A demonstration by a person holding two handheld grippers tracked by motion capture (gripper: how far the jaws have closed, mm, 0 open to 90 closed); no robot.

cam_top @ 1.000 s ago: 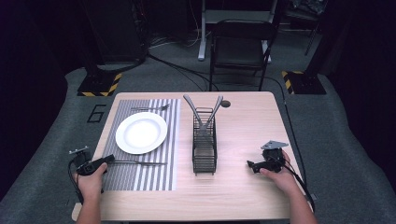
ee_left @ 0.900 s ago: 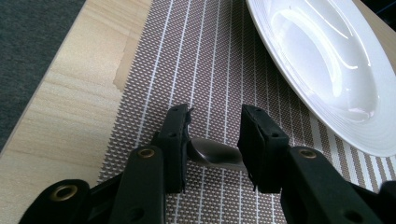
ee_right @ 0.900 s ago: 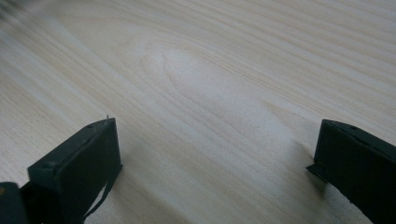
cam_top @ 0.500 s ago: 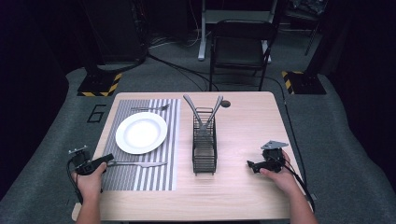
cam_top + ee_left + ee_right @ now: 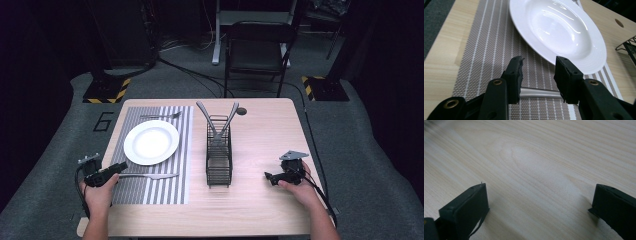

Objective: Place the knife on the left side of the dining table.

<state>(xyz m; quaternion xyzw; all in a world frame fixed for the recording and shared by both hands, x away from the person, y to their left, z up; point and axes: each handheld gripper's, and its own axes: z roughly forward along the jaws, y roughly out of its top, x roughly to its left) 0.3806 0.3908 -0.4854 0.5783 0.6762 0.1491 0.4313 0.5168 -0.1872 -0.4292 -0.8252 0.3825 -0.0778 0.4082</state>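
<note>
Since the earlier frames, left gripper (image 5: 118, 168) has backed off toward the table edge and lifted a little; its jaws have just been opening. Right gripper (image 5: 270, 177) and everything on the table sit as they were.

Table (image 5: 260, 210): striped mat (image 5: 165, 192) on my left half, wire caddy (image 5: 219, 170) at centre with two utensils (image 5: 216, 114) leaning out of it. Plate (image 5: 151, 142) on the mat, fork (image 5: 161, 116) beyond it. Knife (image 5: 150, 175) lies flat on the mat just on the near side of the plate, handle toward my left hand.

Left gripper view: the handle (image 5: 537, 92) runs between the pads (image 5: 514, 79), gaps on both sides, nothing pressing. So the left gripper is released, knife set down. Right gripper is spread wide over bare wood, holding nothing.

My read: knife placement is finishing, release stage. Next I need to lift the left jaws clear without nudging the handle, then go to the caddy for another utensil.
</note>
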